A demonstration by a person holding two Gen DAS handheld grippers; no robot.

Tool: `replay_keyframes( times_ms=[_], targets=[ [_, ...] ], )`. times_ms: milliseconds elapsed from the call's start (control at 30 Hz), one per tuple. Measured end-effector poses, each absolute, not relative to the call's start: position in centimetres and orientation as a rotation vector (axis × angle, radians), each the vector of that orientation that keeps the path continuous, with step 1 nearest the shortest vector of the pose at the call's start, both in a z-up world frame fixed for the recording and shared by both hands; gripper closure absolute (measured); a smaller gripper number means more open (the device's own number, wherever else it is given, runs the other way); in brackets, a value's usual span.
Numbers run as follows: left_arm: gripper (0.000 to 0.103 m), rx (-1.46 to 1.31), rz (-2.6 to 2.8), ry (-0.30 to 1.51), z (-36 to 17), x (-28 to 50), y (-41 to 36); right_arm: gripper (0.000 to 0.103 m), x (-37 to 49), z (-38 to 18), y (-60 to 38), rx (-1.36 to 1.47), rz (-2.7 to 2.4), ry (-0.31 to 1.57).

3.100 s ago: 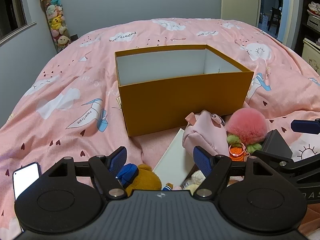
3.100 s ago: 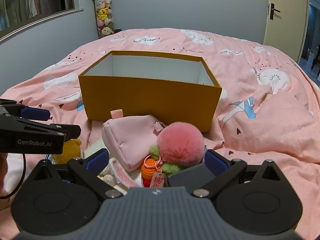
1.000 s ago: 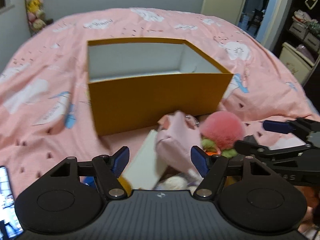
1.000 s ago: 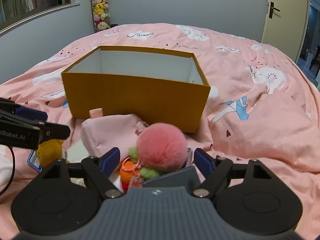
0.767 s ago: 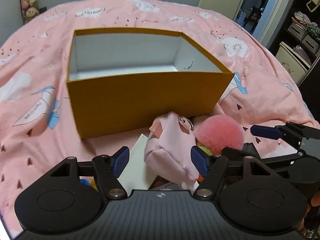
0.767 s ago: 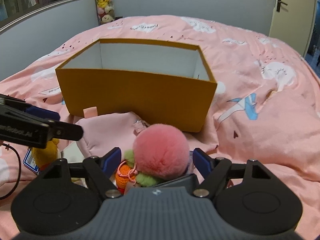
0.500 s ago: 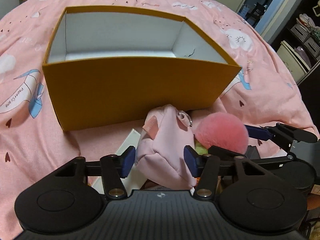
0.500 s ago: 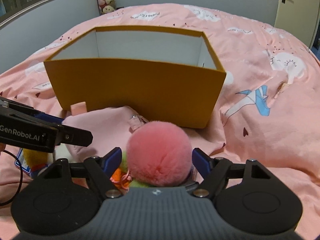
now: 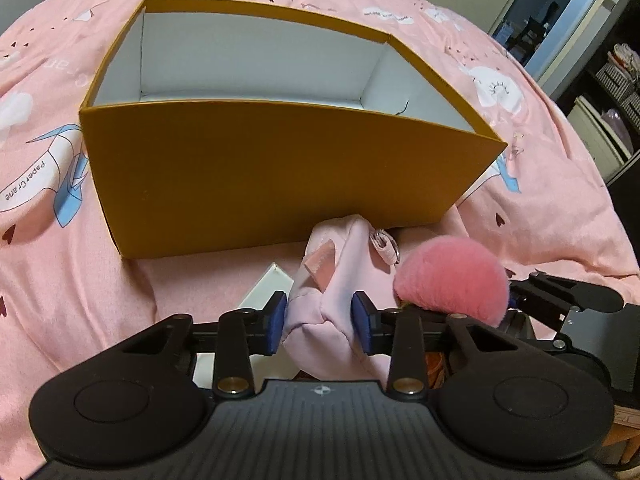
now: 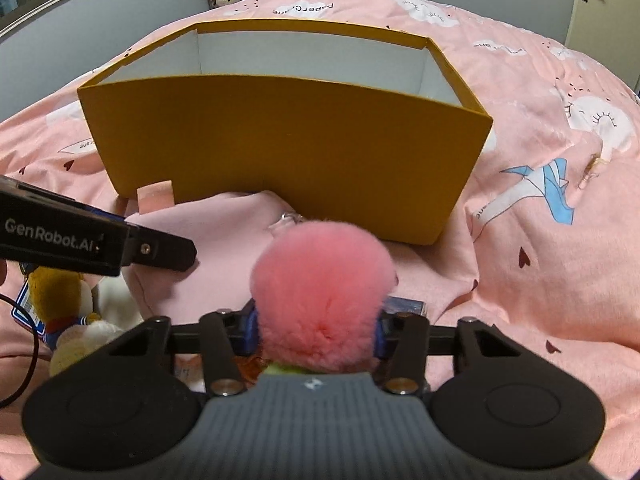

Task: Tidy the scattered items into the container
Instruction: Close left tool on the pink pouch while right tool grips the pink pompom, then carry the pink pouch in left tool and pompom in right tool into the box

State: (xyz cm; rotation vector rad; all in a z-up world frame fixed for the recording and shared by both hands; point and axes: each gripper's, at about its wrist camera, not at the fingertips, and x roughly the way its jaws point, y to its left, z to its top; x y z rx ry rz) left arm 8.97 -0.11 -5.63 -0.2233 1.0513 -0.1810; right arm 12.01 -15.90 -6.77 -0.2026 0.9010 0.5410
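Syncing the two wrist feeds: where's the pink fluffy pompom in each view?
Left wrist: pink pompom at lower right, right of the pink pouch that the closing left claw squeezes.
Right wrist: pompom at lower centre, between the pads of the closing right claw.
Shared landmark: the orange box, just behind it in both.

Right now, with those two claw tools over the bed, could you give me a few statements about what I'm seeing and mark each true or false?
1. The orange box has toys inside. False: the part of its inside that shows is bare.
2. The left gripper has the pale pink pouch between its closing jaws. True.
3. The right gripper is closing around the fluffy pink pom-pom. True.
4. The pom-pom lies behind the box. False: it sits in front of the near wall.
5. A yellow plush toy lies on the bed, left in the right wrist view. True.
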Motion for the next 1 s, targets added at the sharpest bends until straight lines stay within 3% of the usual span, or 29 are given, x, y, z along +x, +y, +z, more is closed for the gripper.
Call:
replay_keyframes(
  times_ms=[633, 1000],
  targets=[
    [0.068, -0.085, -0.123, 0.846, -0.2, 4.8, -0.4, 0.057, 10.6, -3.6, -15.3, -0.114, 0.65, 0.863],
    [0.069, -0.098, -0.112, 0.729, 3.8, 3.6, 0.9, 0.057, 10.1, 1.4, -14.2, -0.126, 0.687, 0.742]
  ],
)
